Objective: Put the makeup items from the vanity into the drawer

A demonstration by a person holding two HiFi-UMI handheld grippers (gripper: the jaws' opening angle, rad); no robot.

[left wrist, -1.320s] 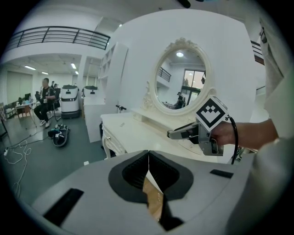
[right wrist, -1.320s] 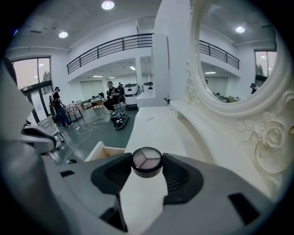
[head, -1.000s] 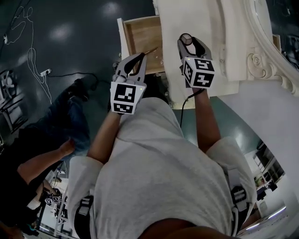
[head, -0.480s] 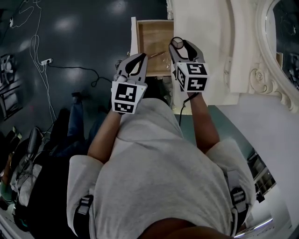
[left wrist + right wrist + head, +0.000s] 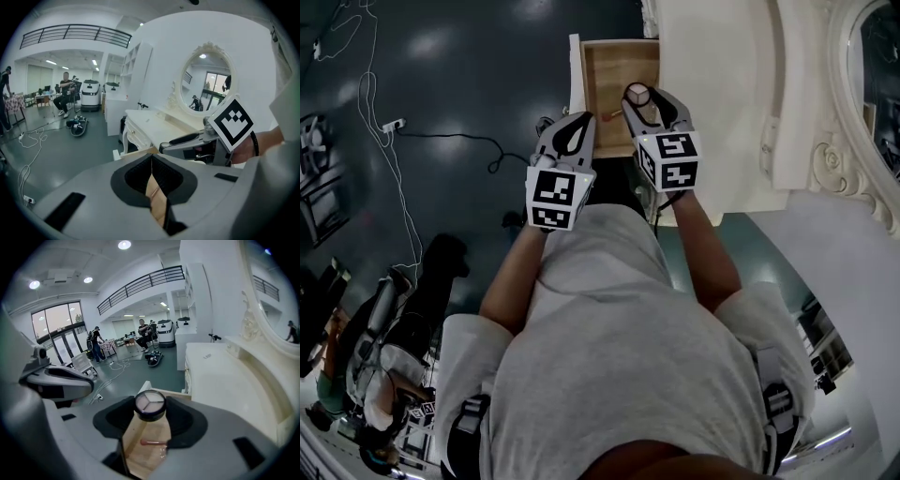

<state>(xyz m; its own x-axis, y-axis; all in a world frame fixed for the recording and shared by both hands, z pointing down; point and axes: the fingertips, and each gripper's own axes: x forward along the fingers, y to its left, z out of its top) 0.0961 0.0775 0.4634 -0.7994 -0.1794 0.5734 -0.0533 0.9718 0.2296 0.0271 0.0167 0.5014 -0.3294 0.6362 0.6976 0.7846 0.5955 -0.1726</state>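
My right gripper [image 5: 643, 97] is shut on a round dark compact with pale powder pans [image 5: 636, 92], and holds it over the open wooden drawer [image 5: 602, 64]. In the right gripper view the compact [image 5: 150, 404] sits between the tips of my right gripper [image 5: 150, 409], above the drawer floor [image 5: 145, 460]. A thin pink makeup stick [image 5: 152, 442] lies there. My left gripper [image 5: 580, 120] hangs at the drawer's left front corner. In its own view the left gripper [image 5: 151, 158] is shut with nothing held. The white vanity top [image 5: 220, 380] is to the right.
The vanity's oval mirror [image 5: 206, 89] stands behind its top. Cables and a socket strip [image 5: 389, 145] lie on the dark floor to the left. A person [image 5: 384, 337] is low at the left. Further people and a machine are far back in the hall [image 5: 150, 333].
The right gripper has carried the compact leftward from over the vanity's edge to over the open drawer. The left gripper has shifted slightly, staying shut by the drawer's front.
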